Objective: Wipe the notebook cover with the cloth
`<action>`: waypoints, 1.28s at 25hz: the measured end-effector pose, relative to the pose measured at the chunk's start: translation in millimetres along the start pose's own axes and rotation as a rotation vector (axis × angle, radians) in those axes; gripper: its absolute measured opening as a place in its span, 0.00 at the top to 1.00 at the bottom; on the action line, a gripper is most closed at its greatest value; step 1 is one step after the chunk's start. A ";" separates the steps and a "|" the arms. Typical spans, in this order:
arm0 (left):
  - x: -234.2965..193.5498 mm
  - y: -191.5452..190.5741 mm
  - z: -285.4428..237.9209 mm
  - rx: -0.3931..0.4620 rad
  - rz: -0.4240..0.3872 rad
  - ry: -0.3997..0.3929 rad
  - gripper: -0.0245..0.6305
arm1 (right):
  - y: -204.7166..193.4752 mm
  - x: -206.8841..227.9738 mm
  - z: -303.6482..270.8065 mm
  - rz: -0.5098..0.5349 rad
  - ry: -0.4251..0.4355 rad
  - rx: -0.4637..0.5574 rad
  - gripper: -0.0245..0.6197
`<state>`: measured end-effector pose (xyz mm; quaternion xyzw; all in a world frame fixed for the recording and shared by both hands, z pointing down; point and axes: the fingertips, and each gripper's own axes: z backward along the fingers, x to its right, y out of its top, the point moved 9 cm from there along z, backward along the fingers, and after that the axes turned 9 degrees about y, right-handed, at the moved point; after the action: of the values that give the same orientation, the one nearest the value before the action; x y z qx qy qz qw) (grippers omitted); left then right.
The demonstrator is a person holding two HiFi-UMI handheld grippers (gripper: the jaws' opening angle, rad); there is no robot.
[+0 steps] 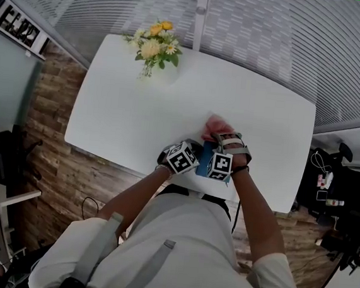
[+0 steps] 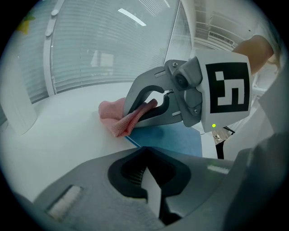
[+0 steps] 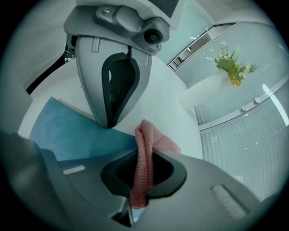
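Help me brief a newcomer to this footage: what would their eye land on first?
Most likely the pink knitted cloth, pinched in the shut right gripper and lying at the edge of the flat blue notebook, near the white table's front edge. Beside it, the left gripper's closed tips rest at the notebook's edge. Farther off, a yellow flower bouquet in a white vase stands at the table's far side.

White desk (image 1: 120,109) stands on a brown wood-plank floor (image 1: 50,115), with a bunch of yellow flowers (image 1: 154,46) near its far edge. Pale slatted blinds (image 1: 273,35) run the full width behind the desk. Black chair (image 1: 8,152) at left; dark clutter (image 1: 335,206) at right, items not identifiable.
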<state>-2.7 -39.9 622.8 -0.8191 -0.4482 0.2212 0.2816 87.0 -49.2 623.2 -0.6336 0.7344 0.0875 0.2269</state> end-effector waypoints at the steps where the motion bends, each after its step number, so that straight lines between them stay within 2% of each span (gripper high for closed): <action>1: 0.3 -0.2 0.1 0.001 -0.001 0.002 0.96 | 0.8 -0.9 1.6 0.003 -0.003 -0.002 0.95; 11: 0.2 -2.2 -1.1 0.003 -0.004 0.004 0.96 | 4.0 -13.0 6.0 0.022 0.015 -0.022 0.95; 17: 1.3 -1.7 1.0 0.008 -0.012 0.012 0.96 | 2.7 -21.9 4.4 0.070 -0.002 -0.030 0.95; 32: 2.3 -5.3 0.3 0.008 -0.031 0.024 0.96 | 6.8 -40.0 11.7 0.092 0.002 -0.026 0.95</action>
<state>-4.9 -35.5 625.8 -0.8135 -0.4564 0.2089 0.2937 86.8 -7.4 629.6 -0.6022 0.7617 0.1067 0.2139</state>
